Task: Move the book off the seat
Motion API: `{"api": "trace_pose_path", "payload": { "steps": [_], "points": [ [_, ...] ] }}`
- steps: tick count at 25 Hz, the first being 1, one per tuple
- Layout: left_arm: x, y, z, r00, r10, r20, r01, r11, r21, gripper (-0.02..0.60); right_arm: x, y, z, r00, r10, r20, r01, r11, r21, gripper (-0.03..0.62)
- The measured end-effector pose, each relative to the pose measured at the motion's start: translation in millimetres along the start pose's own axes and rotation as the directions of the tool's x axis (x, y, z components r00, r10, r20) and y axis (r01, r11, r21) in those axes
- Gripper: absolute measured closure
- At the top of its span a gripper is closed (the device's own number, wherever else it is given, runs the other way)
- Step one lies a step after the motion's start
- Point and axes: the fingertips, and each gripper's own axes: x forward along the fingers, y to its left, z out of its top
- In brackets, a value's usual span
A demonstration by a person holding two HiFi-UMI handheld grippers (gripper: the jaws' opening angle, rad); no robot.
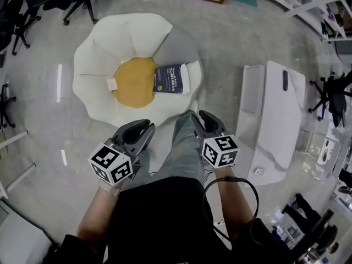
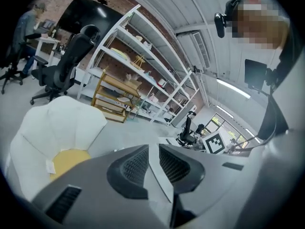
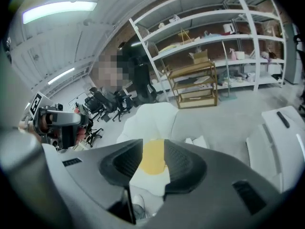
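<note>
Seemingly mid-approach, my left gripper (image 1: 142, 130) and right gripper (image 1: 202, 119) hang empty, jaws slightly parted, short of the book (image 1: 169, 79) on the seat (image 1: 93, 54), which I must next reach and grip.

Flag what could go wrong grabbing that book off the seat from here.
The book lies flat on the chair, at the yellow cushion's edge; a claw may pinch cushion instead of getting under it.
The left claw is barely open, likely too narrow for the book; the right claw gapes wider.
The book sits near the chair's right rim; a nudge might slide it off.
</note>
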Motion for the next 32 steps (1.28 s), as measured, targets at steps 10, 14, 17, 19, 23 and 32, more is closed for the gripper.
{"api": "trace_pose_path", "payload": {
  "steps": [10,14,17,19,23,32],
  "points": [
    [108.6,77.3,-67.4,0.992,0.121,-0.044,-0.127,0.974,-0.185,0.495,112.3,-93.1,-33.7,0.984,0.081,-0.156,-0.08,0.997,0.012,0.345],
    [147.9,121.0,-99.7,0.985,0.165,-0.049,-0.173,0.95,-0.259,0.482,164.7,-129.9,-56.3,0.976,0.096,-0.195,-0.091,0.995,0.033,0.324],
    [171.5,140.6,-126.4,0.982,0.177,-0.062,-0.187,0.932,-0.311,0.479,191.2,-151.5,-76.6,0.964,0.11,-0.242,-0.098,0.993,0.06,0.312],
    [186.9,153.8,-139.4,0.982,0.178,-0.068,-0.191,0.923,-0.333,0.473,211.2,-164.9,-89.6,0.954,0.122,-0.275,-0.105,0.992,0.075,0.297],
    [214.9,180.3,-159.4,0.981,0.18,-0.068,-0.193,0.914,-0.357,0.449,255.3,-186.8,-109.4,0.937,0.14,-0.319,-0.119,0.989,0.084,0.27],
    [262.3,231.2,-216.0,0.975,0.209,-0.076,-0.221,0.864,-0.452,0.443,350.6,-233.2,-147.3,0.9,0.168,-0.403,-0.094,0.976,0.197,0.235]
  ]
}}
